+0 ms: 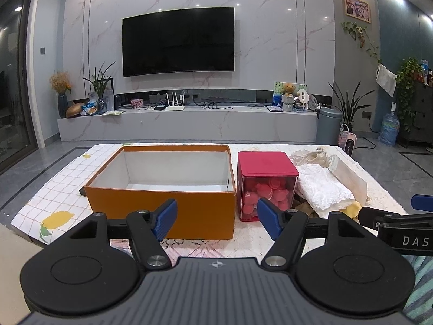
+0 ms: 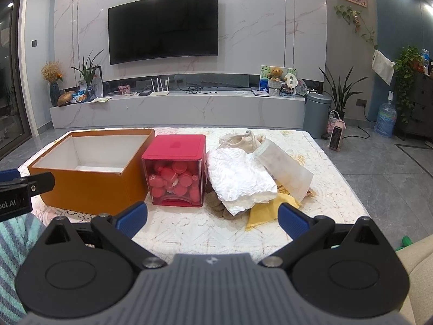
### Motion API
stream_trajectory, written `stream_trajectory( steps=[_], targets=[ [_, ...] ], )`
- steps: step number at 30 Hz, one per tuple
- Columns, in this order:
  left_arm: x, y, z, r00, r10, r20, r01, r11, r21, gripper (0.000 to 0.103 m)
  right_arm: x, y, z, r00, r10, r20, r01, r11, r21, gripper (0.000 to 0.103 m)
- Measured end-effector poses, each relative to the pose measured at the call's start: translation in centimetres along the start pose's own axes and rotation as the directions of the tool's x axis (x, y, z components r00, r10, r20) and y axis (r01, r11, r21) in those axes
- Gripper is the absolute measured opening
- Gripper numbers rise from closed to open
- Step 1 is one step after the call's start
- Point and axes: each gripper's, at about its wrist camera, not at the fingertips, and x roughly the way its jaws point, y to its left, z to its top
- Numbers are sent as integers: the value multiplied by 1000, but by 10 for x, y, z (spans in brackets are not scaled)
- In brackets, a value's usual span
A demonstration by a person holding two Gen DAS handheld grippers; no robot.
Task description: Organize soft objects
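A pile of soft things lies at the right of the table: a crumpled white cloth [image 2: 238,178] on top, a yellow cloth [image 2: 263,212] and a brown soft item [image 2: 217,203] under it, a translucent bag [image 2: 286,168] and a cream item [image 2: 240,139] behind. The white cloth also shows in the left wrist view [image 1: 322,187]. An open, empty orange box [image 1: 162,189] [image 2: 89,176] stands at the left. My left gripper [image 1: 216,220] is open in front of the box. My right gripper [image 2: 212,220] is open and empty, short of the pile.
A red-lidded clear container [image 1: 266,187] [image 2: 176,170] of red caps stands between box and pile. The table [image 2: 338,189] has a lace cover. The right gripper's finger [image 1: 389,216] shows at the left wrist view's right edge. A TV wall and floor lie beyond.
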Motion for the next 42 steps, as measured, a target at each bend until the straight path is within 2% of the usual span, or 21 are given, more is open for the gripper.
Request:
stream_trajectory(
  steps=[42],
  targets=[
    [3, -2, -4, 1000, -10, -13, 10, 1000, 0, 80, 0, 1, 0, 1000, 4, -6, -4, 1000, 1, 101]
  ],
)
